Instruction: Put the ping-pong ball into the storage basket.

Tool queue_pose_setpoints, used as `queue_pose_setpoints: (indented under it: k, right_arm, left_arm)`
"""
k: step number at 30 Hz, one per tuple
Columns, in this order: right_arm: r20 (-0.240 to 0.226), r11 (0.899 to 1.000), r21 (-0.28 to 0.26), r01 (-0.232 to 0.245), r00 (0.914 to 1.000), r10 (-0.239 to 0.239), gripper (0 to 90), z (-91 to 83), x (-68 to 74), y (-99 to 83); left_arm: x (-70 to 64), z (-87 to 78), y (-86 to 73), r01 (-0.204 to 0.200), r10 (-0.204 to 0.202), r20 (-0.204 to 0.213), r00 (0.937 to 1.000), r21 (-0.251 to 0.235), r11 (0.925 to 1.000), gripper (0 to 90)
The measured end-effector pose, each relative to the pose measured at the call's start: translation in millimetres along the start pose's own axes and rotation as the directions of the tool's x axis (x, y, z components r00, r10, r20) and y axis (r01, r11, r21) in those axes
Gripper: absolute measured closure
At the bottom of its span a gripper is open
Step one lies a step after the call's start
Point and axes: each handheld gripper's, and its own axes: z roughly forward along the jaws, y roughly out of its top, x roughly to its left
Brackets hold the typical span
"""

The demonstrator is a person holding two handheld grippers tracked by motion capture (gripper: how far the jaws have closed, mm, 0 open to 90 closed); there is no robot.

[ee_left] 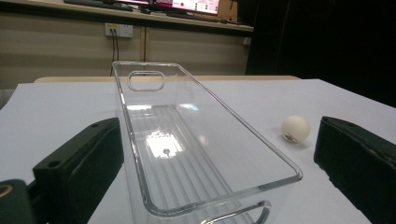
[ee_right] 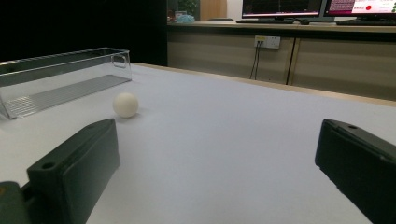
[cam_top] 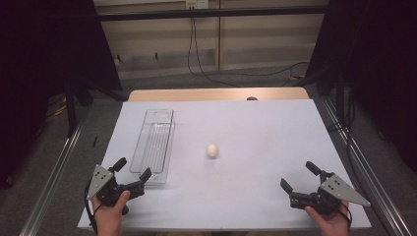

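A white table (cam_top: pixel 255 196) is standing in a room with dark curtains and a grey floor. A clear bin (cam_top: pixel 153 142) is lying lengthwise on its left half, and a white ball (cam_top: pixel 212 150) is sitting just right of it, with open surface all around. The left gripper (cam_top: pixel 134 173) is hovering wide open at the bin's near end. The right gripper (cam_top: pixel 298 176) is waiting wide open near the right front corner, holding nothing.

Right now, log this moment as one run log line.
left gripper: open, at clear bin near end | right gripper: open, holding nothing | white ball: on table, outside bin
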Motion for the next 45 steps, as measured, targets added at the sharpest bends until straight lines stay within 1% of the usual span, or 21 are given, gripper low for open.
queue_pose_setpoints:
  k: [8, 9, 13, 17, 18, 19, 21, 22, 23, 25, 29, 30, 32, 35, 38, 39, 40, 42, 43, 44, 45]
  right_arm:
    - [-0.009, 1.0, 0.007, 0.004, 1.0, -0.004, 0.0, -1.8, -1.2, 0.0]
    - [-0.007, 1.0, 0.011, 0.003, 1.0, -0.003, 0.0, -1.5, -1.2, -0.1]
    - [-0.005, 1.0, 0.009, 0.006, 1.0, -0.006, 0.0, -1.2, -0.9, 0.2]
    - [-0.007, 1.0, 0.009, 0.005, 1.0, -0.005, 0.0, -1.0, -0.9, 0.2]
    - [-0.009, 1.0, 0.006, 0.008, 0.9999, -0.008, 0.0, -0.6, -1.4, 0.4]
    - [-0.01, 1.0, 0.008, 0.008, 0.9999, -0.008, 0.0, -0.5, -1.5, 0.6]
    - [-0.015, 1.0, 0.012, 0.01, 0.9998, -0.01, 0.0, 0.1, -1.4, 0.5]
    - [-0.017, 1.0, 0.012, 0.011, 0.9998, -0.011, 0.0, 0.6, -1.4, 0.5]
    - [-0.017, 1.0, 0.012, 0.011, 0.9998, -0.011, 0.0, 0.6, -1.4, 0.5]
    - [-0.02, 1.0, 0.008, 0.017, 0.9997, -0.017, 0.0, 1.3, -1.6, 1.1]
    - [-0.021, 1.0, 0.008, 0.013, 0.9997, -0.013, 0.1, 1.5, -1.8, 1.4]
    - [-0.022, 1.0, 0.007, 0.003, 0.9998, -0.003, 0.1, 2.0, -1.7, 1.0]
    - [-0.02, 1.0, 0.005, 0.005, 0.9998, -0.005, 0.1, 1.5, -1.9, 1.3]
    - [-0.018, 1.0, 0.005, 0.012, 0.9998, -0.012, 0.1, 0.9, -2.1, 1.4]
    - [-0.026, 1.0, 0.005, 0.012, 0.9996, -0.012, 0.1, 0.3, -2.6, 1.5]
    - [-0.026, 1.0, 0.005, 0.01, 0.9996, -0.01, 0.2, 0.1, -2.6, 1.8]
    - [-0.029, 1.0, 0.005, 0.011, 0.9995, -0.011, 0.2, -0.1, -2.9, 1.9]
    - [-0.029, 1.0, 0.005, 0.012, 0.9995, -0.012, 0.2, -0.2, -3.0, 1.9]
    - [-0.03, 1.0, 0.004, 0.014, 0.9995, -0.014, 0.2, -0.3, -3.0, 2.0]
    - [-0.031, 1.0, 0.004, 0.014, 0.9994, -0.014, 0.2, -0.3, -3.1, 2.1]
    - [-0.031, 1.0, 0.003, 0.015, 0.9994, -0.015, 0.2, -0.4, -3.1, 2.1]
  left_arm:
    - [-3.2, 2.8, -0.6, -0.006, 0.006, 0.008, 1.0, 0.017, 0.9998, 1.7]
    - [-4.5, 4.0, -0.8, -0.007, 0.006, 0.021, 0.9998, 0.021, 0.9998, 1.6]
    - [-6.9, 4.9, 0.0, -0.005, 0.005, 0.022, 0.9998, 0.021, 0.9998, 1.6]
    - [-12.2, 7.0, 0.9, -0.01, 0.009, 0.034, 0.9994, 0.022, 0.9997, 1.5]
    - [-13.8, 7.2, 1.5, -0.011, 0.01, 0.029, 0.9995, 0.027, 0.9996, 1.5]
    - [-16.5, 8.8, 2.2, 0.001, -0.001, 0.043, 0.9991, 0.017, 0.9999, 1.5]
    - [-18.2, 9.3, 2.7, -0.007, 0.006, 0.044, 0.999, 0.025, 0.9997, 1.5]
    - [-19.8, 10.0, 2.5, 0.005, -0.006, 0.043, 0.9991, 0.023, 0.9997, 1.5]
    - [-19.8, 10.0, 2.5, 0.005, -0.006, 0.043, 0.9991, 0.023, 0.9997, 1.5]
    - [-21.6, 11.8, 2.8, -0.01, 0.008, 0.049, 0.9988, 0.038, 0.9992, 1.5]
    - [-25.5, 14.9, 3.1, -0.004, 0.001, 0.063, 0.998, 0.043, 0.999, 1.5]
    - [-29.2, 18.0, 3.3, -0.003, 0.0, 0.071, 0.9975, 0.047, 0.9989, 1.5]
    - [-31.1, 19.3, 3.7, -0.002, -0.002, 0.069, 0.9976, 0.046, 0.9989, 1.5]
    - [-36.1, 22.6, 6.0, -0.014, 0.01, 0.074, 0.9972, 0.055, 0.9984, 1.6]
    - [-39.1, 25.2, 7.0, -0.008, 0.004, 0.08, 0.9968, 0.054, 0.9985, 1.6]
    - [-41.7, 27.4, 7.8, -0.012, 0.007, 0.091, 0.9958, 0.052, 0.9986, 1.6]
    - [-42.8, 28.0, 8.3, -0.017, 0.012, 0.09, 0.9958, 0.055, 0.9983, 1.6]
    - [-44.8, 29.2, 8.6, -0.011, 0.006, 0.094, 0.9956, 0.05, 0.9987, 1.6]
    - [-45.8, 30.0, 8.9, -0.016, 0.01, 0.105, 0.9944, 0.056, 0.9983, 1.6]
    - [-47.7, 31.3, 9.4, -0.027, 0.02, 0.105, 0.9942, 0.062, 0.9977, 1.6]
    - [-47.7, 31.3, 9.4, -0.027, 0.02, 0.105, 0.9942, 0.062, 0.9977, 1.7]
